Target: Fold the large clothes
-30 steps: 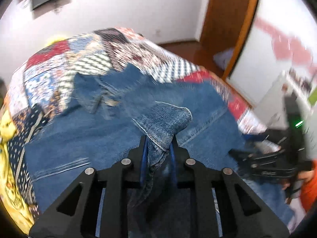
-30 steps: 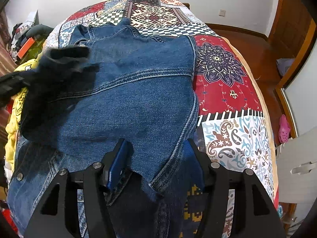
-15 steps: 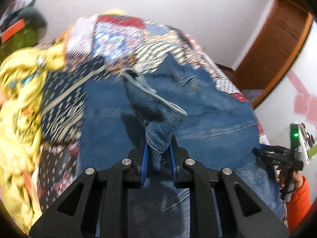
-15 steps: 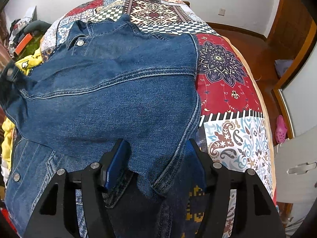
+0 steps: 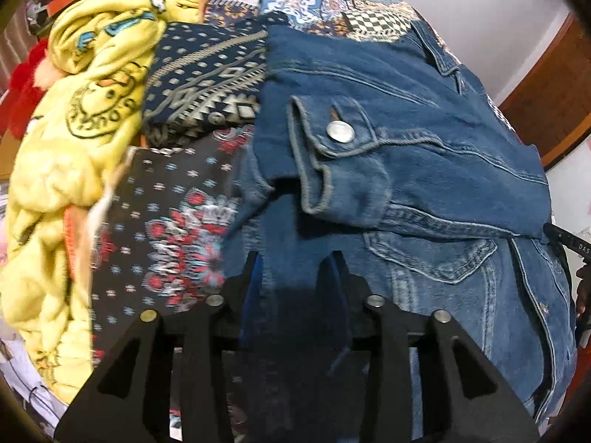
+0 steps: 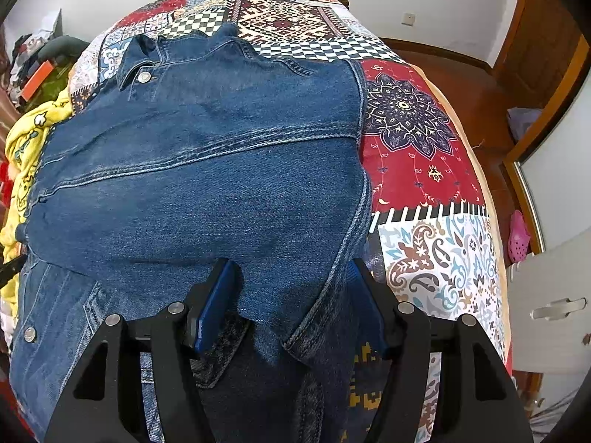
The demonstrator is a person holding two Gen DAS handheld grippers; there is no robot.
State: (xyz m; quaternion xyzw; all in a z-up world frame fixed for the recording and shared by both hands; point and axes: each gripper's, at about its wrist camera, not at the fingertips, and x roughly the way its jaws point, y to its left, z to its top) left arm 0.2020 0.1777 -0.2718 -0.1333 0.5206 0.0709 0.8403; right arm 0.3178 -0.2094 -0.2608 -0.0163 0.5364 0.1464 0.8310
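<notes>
A blue denim jacket [image 6: 207, 170] lies spread on a patchwork bedspread [image 6: 410, 136], one side folded over its body. In the left wrist view the jacket [image 5: 424, 170] shows a sleeve cuff [image 5: 332, 155] with a metal button lying folded across it. My left gripper [image 5: 295, 269] is open, its blue pads apart, low over the jacket's left edge, holding nothing. My right gripper [image 6: 291, 291] is open and wide, its pads on either side of the jacket's lower right corner, not closed on it.
A yellow printed garment [image 5: 74, 140] and a dark patterned cloth [image 5: 199, 74] are piled at the bed's left. The wooden floor [image 6: 476, 85], a door frame and a white cabinet [image 6: 550, 302] lie to the right of the bed.
My left gripper carried the sleeve leftward across the jacket, laid it down and opened. The right gripper stayed open at the lower right corner.
</notes>
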